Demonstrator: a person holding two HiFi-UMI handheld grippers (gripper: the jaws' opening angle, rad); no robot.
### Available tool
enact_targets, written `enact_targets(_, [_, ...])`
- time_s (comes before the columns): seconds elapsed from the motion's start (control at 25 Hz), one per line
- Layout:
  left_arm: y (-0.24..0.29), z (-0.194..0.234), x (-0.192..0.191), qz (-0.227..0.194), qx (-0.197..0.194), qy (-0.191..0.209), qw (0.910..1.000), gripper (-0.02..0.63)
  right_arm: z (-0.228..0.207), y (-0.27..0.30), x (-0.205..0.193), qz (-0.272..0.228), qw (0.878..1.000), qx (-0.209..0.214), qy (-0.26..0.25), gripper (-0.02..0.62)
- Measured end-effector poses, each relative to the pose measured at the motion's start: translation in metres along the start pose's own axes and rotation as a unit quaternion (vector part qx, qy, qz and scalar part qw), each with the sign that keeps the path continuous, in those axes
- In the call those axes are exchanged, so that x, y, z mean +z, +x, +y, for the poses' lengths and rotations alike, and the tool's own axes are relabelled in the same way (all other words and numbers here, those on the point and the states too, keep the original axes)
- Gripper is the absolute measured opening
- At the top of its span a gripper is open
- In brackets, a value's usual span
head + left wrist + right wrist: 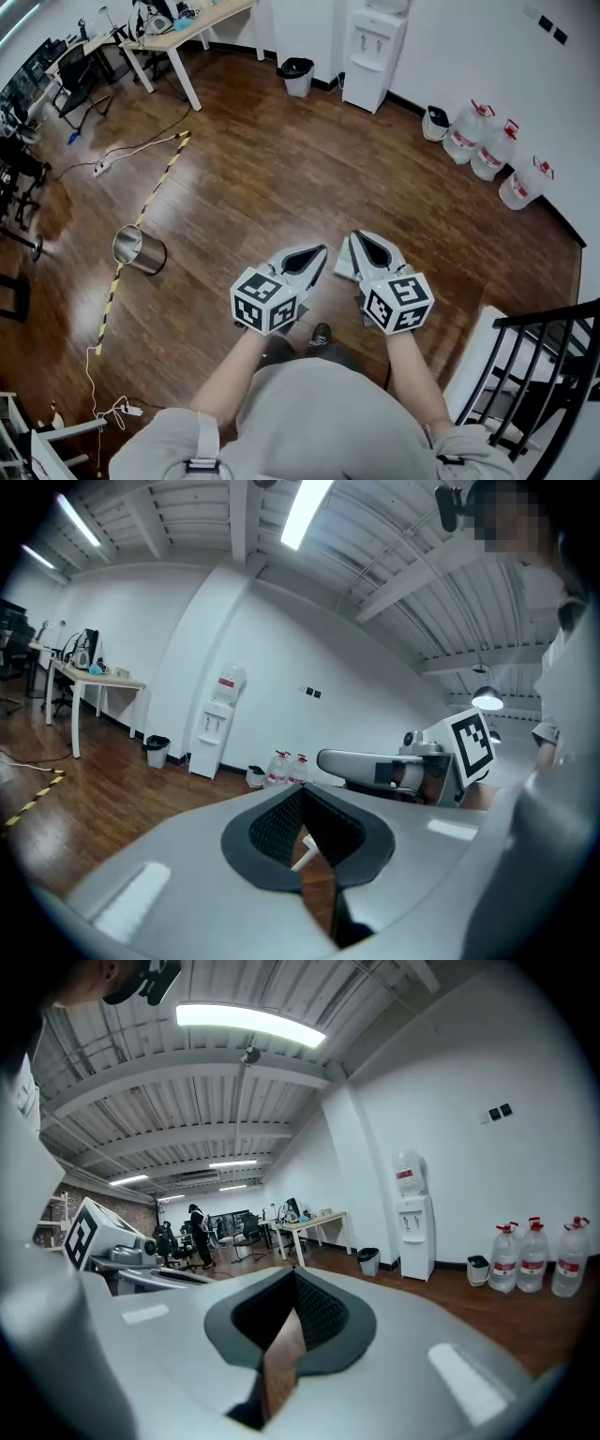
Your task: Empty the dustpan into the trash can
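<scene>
Dustpan: none of the three views shows one, so where it lies cannot be told, and neither gripper has hold of it. The left gripper (319, 253) has its jaws closed tip to tip with nothing between the pads. The right gripper (358, 240) is the same, jaws fully together and empty. Both are held out side by side in front of the person, over bare wooden floor (281, 178).

Judging by this, the task has hardly begun. The dustpan has yet to be found and picked up, then carried to a can and tipped out.

Two containers could take the sweepings. A black trash can (297, 77) stands against the far wall just beside the white water dispenser (375, 45). It looks to have a dark liner, and what is inside cannot be made out. Nearer, off to the left, a steel can (140, 249) sits on the floor by the yellow-and-black striped tape (150, 197). Its shiny inside faces the head camera and nothing shows in it. Which of the two the task means I cannot say.

Further right along the wall a small dark-and-white bin (435, 122) stands just beside three big water jugs (494, 150) with red caps; how full they are is too small to tell. A white table (178, 37) and office chairs fill the far left corner, well apart from both hands.
</scene>
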State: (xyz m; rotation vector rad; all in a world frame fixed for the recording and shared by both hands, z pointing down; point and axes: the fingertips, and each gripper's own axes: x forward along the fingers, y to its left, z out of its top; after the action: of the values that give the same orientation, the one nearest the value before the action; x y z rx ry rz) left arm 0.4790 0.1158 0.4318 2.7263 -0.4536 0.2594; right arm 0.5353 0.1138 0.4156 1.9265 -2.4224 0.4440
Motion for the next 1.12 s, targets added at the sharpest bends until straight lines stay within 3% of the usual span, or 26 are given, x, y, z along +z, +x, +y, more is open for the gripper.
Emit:
enact_targets(0.24, [0.033,0.023,0.001,0.028,-0.057,0.008,0.998,-0.003,-0.024,0.019,-0.017,0.007,0.998,-0.065,0.018,-0.002])
enact_targets(0.44, [0.062,0.039,-0.017,0.068,-0.118,0.023,0.9904,-0.003,-0.043,0.026,-0.062,0.035,0.987,-0.148,0.054,-0.001])
enact_targets(0.64, [0.083,0.043,-0.044,0.111,-0.174,0.036,0.9778,-0.003,-0.07,0.008,-0.126,0.066,0.958,-0.257,0.109,0.0])
enact_targets(0.84, [0.093,0.033,-0.079,0.156,-0.218,0.038,0.9626,-0.003,-0.092,-0.011,-0.189,0.096,0.926,-0.325,0.164,0.054])
enact_targets(1.0, [0.091,0.025,-0.101,0.187,-0.235,0.04,0.9531,-0.003,-0.113,-0.016,-0.223,0.098,0.899,-0.375,0.204,0.151])
enact_targets(1.12, [0.093,0.025,-0.102,0.188,-0.232,0.04,0.9537,-0.003,-0.139,-0.012,-0.232,0.09,0.884,-0.41,0.206,0.175])
